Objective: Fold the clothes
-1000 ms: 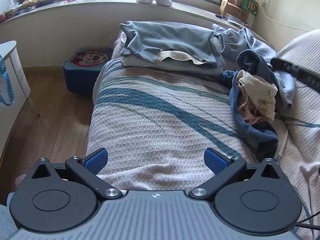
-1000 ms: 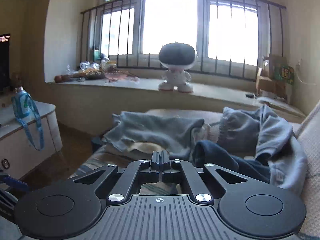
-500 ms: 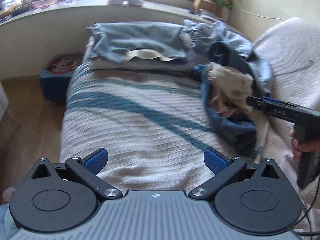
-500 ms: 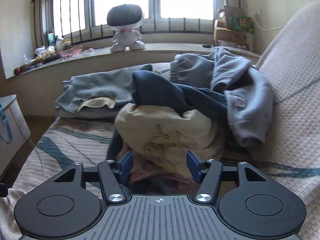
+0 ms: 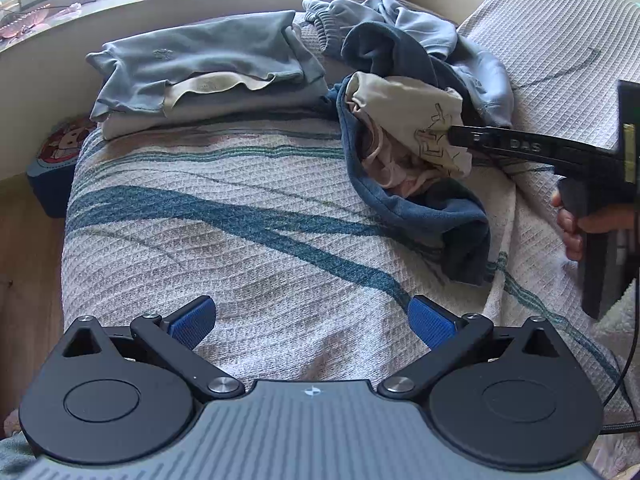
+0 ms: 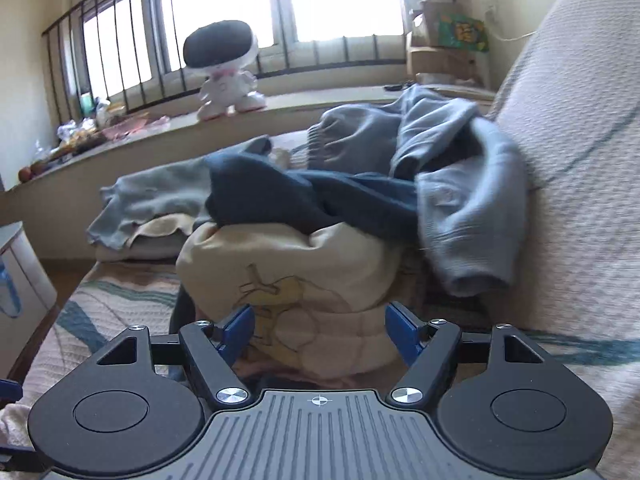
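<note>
The right gripper (image 6: 318,330) is sitting with spread jaws on either side of the cream garment (image 6: 288,276) heaped on the bed (image 5: 248,216), while the left gripper (image 5: 312,320) is hovering, jaws spread, over bare bedspread nearer.

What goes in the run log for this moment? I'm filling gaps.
left gripper: open, empty, above bedspread | right gripper: open around cream garment | not gripped

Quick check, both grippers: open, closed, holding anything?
Left gripper: open, holding nothing, above the bedspread.
Right gripper: open, fingers either side of the cream garment, not closed on it.
</note>
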The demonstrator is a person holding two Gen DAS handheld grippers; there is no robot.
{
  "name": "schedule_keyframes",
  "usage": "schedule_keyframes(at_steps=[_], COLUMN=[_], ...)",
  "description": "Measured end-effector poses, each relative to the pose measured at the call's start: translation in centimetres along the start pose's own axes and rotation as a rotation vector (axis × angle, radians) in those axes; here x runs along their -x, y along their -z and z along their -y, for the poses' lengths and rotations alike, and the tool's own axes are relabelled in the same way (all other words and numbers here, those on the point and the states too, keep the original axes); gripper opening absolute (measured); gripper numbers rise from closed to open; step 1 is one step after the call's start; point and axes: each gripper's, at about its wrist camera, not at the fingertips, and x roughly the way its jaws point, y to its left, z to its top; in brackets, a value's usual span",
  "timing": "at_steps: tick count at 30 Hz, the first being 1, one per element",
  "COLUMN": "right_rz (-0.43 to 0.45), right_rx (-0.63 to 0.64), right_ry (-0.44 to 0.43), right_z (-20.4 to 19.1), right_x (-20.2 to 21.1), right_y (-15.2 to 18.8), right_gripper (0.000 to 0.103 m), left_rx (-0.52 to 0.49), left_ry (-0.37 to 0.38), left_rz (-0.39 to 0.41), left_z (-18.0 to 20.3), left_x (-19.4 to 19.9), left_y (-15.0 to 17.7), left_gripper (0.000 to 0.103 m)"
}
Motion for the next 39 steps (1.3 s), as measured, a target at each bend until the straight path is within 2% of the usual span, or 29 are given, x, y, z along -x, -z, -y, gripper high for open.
schedule_keyframes(at_steps=[2, 4, 5, 6, 7, 8, 10, 13, 15, 18, 22, 26, 30, 31, 32, 33, 35, 37, 39], right_rz=[-0.008, -0.005, -0.019, -0.032, -0.041, -0.036, 0.004, 0.077, 0.127, 0.25, 0.356, 0.358, 0.334, 0.337, 0.35, 0.365, 0.364, 0.337, 0.266], right_rx=[0.049, 0.137, 0.167, 0.18, 0.185, 0.179, 0.156, 0.17, 0.155, 0.119, 0.122, 0.126, 0.092, 0.082, 0.074, 0.068, 0.087, 0.12, 0.148], right_ry=[-0.001, 0.047, 0.063, 0.076, 0.083, 0.086, 0.089, 0.121, 0.152, 0.21, 0.288, 0.373, 0.481, 0.493, 0.486, 0.473, 0.391, 0.301, 0.209], right_z=[-1.2, -2.6, -3.1, -3.2, -3.2, -2.9, -2.2, -1.2, -0.5, 0.7, 0.9, 1.0, 1.4, 1.5, 1.4, 1.1, 0.6, -0.2, -0.7], right_x=[-1.6, -3.5, -4.5, -5.2, -5.5, -5.3, -3.8, 0.1, 3.6, 10.1, 18.5, 24.1, 26.7, 27.2, 27.4, 27.6, 26.6, 24.4, 20.8], right_y=[0.0, 0.1, 0.0, -0.1, -0.3, -0.6, -1.3, -2.2, -3.3, -4.9, -5.9, -4.0, -1.2, -0.7, -0.5, -0.4, -0.8, -1.4, -1.6], right_gripper=[0.077, 0.077, 0.071, 0.059, 0.038, 0.023, 0.015, 0.012, 0.011, 0.005, 0.005, 0.006, 0.021, 0.031, 0.039, 0.042, 0.051, 0.052, 0.052], left_rx=[0.012, 0.032, 0.038, 0.04, 0.043, 0.046, 0.056, 0.073, 0.073, 0.069, 0.017, -0.032, -0.049, -0.047, -0.044, -0.042, -0.032, -0.018, -0.001], left_ry=[-0.008, -0.012, -0.012, -0.014, -0.015, -0.016, -0.016, -0.007, 0.003, 0.031, 0.077, 0.12, 0.127, 0.126, 0.126, 0.122, 0.11, 0.103, 0.091], left_rz=[-0.01, -0.023, -0.028, -0.032, -0.035, -0.034, -0.028, -0.025, -0.032, -0.044, -0.027, -0.009, -0.014, -0.016, -0.018, -0.018, -0.01, 0.002, 0.01], left_z=[-0.3, -0.7, -0.8, -0.8, -0.9, -0.9, -1.2, -1.5, -1.4, -1.2, 0.2, 1.9, 2.6, 2.6, 2.5, 2.4, 2.0, 1.5, 1.0], left_x=[-0.2, -0.4, -0.5, -0.5, -0.5, -0.4, -0.3, -0.3, -0.5, -0.7, -0.6, -0.7, -0.8, -0.7, -0.6, -0.6, -0.3, -0.1, 0.1], left_y=[0.1, 0.1, 0.2, 0.2, 0.2, 0.2, 0.2, 0.0, -0.1, -0.3, -1.1, -1.7, -1.3, -1.1, -1.0, -0.8, -0.7, -0.7, -0.8], left_gripper=[0.103, 0.103, 0.103, 0.103, 0.103, 0.103, 0.103, 0.103, 0.103, 0.103, 0.103, 0.103, 0.103, 0.103, 0.103, 0.103, 0.103, 0.103, 0.103])
